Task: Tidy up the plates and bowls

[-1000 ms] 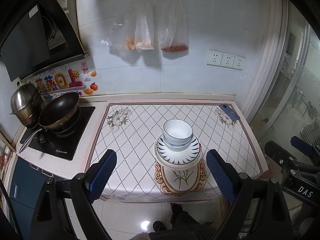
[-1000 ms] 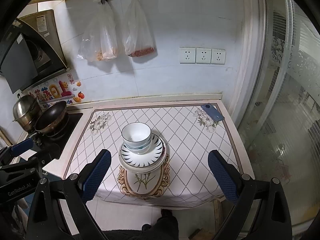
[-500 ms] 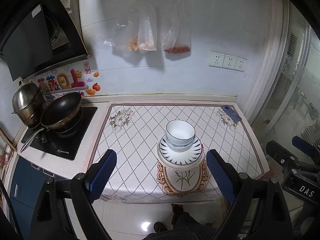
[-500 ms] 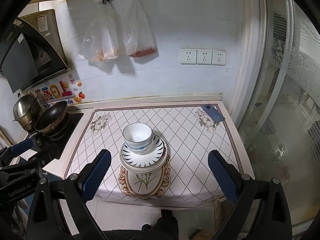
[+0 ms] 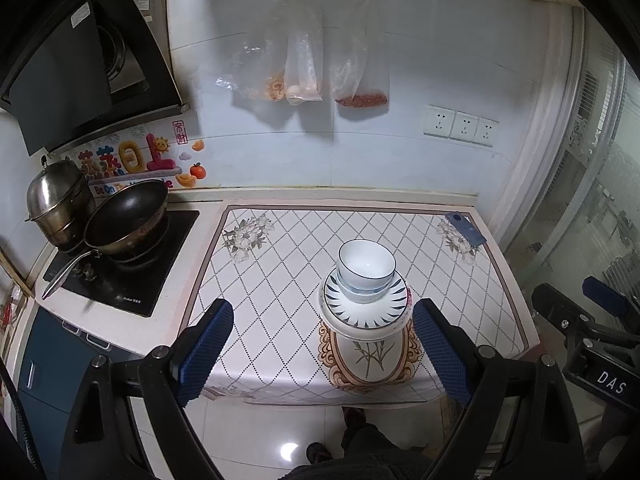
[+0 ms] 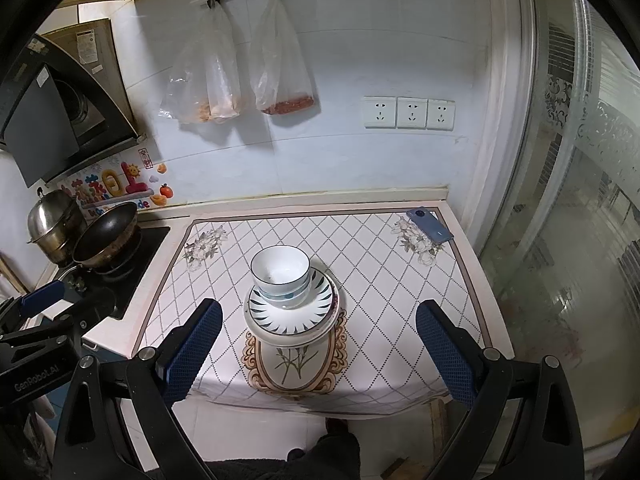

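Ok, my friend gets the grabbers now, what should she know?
Left gripper: open, holding nothing, held back from the counter edge.
Right gripper: open, holding nothing, also held back.
Bowls sit nested on the plates, one stack near the front of the mat.
Done: the stack looks built, and no loose dishes show.
Left: maybe nothing, or move the stack if it belongs elsewhere. The phone lies at the back right corner.

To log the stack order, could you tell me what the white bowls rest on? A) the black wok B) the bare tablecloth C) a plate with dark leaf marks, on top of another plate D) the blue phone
C: the bowls sit nested on the patterned plate, which lies on a plain plate.
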Motion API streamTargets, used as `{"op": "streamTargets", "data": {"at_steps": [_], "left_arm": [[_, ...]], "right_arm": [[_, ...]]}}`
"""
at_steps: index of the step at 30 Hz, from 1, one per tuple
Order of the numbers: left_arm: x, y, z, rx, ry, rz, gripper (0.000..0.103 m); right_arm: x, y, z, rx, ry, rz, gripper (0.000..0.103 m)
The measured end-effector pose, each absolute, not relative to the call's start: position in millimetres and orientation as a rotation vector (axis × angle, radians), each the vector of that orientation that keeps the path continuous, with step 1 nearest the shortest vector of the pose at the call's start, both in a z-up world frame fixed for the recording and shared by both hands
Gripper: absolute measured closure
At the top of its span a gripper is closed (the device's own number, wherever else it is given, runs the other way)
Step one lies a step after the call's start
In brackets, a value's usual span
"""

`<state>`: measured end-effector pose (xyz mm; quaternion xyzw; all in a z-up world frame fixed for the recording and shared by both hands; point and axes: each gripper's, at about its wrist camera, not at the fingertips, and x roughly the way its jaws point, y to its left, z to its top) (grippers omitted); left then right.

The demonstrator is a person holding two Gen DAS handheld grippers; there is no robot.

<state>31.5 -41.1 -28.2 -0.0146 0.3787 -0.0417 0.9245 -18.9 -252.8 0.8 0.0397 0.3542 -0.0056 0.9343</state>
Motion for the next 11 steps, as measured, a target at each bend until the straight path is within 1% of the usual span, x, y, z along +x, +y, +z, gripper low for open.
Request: {"op": "streamTargets", "data": {"at_steps": [11], "left_arm": [[28.9, -32.8, -29.0, -0.038, 0.771, -0.082, 0.011]], "right_arm": [[-19.3, -246.8, 0.2, 0.084, 0.727, -0.009, 0.004]]}}
